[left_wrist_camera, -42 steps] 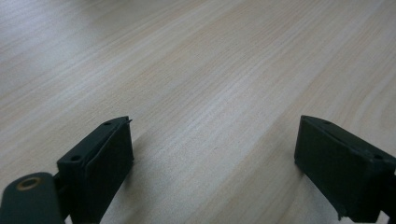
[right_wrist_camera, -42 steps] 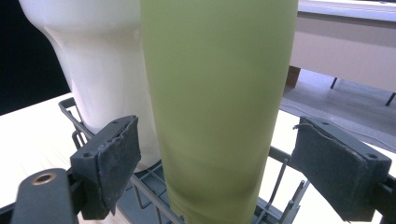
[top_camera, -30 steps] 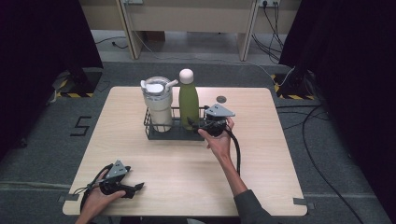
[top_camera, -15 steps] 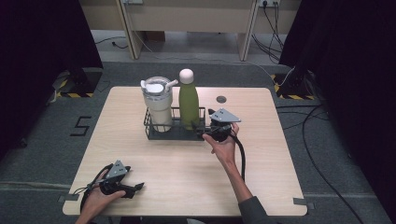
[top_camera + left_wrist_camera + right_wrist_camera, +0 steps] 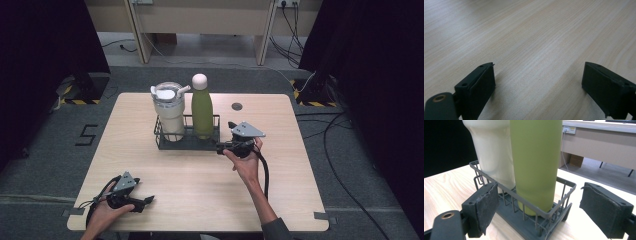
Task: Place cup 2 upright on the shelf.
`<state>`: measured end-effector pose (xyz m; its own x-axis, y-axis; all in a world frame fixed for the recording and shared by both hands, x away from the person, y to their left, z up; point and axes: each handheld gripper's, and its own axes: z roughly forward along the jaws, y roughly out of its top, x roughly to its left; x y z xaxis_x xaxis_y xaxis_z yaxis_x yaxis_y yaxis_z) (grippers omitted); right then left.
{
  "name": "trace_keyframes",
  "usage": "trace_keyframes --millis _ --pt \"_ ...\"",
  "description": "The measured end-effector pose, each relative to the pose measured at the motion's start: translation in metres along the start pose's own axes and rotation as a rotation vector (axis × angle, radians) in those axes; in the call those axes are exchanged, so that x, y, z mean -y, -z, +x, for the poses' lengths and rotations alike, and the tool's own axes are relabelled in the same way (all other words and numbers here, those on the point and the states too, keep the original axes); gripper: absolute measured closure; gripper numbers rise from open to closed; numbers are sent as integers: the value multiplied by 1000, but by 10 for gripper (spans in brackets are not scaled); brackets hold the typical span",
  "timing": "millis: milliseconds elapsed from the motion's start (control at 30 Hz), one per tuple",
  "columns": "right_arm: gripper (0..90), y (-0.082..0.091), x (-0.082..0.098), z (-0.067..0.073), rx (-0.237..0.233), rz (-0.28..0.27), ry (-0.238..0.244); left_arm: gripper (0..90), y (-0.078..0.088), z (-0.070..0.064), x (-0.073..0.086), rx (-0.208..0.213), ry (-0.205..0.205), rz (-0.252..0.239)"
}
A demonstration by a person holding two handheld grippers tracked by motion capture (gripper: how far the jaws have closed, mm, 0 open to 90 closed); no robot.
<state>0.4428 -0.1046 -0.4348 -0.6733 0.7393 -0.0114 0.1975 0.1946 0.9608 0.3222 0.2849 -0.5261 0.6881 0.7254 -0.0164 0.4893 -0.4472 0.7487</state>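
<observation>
Backing off toward 4 o'clock, the right gripper (image 5: 222,148) has left the wire rack (image 5: 186,142), jaws wide and empty.
Green bottle (image 5: 202,111) stands at the rack's 3 o'clock end, cream tumbler (image 5: 169,112) just beside it. Left gripper (image 5: 145,201) rests wide, empty on the tabletop (image 5: 280,185). Risk: a returning jaw could catch the rim and drag the rack. No readable labels; floor marking reads "5" (image 5: 86,134).

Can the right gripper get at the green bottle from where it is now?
Probably yes: the right gripper faces the green bottle with jaws open and nothing between. The wire rack rims its base, so a grasp looks free only above the rim.
</observation>
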Motion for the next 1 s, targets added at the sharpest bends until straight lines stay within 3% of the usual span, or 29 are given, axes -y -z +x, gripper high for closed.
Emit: trace_keyframes --millis 300,1000 --pt "153 14 8 1 2 -14 -18 108 0 0 0 0 0 0" --pt "154 32 27 6 -16 23 -16 107 0 0 0 1 0 1"
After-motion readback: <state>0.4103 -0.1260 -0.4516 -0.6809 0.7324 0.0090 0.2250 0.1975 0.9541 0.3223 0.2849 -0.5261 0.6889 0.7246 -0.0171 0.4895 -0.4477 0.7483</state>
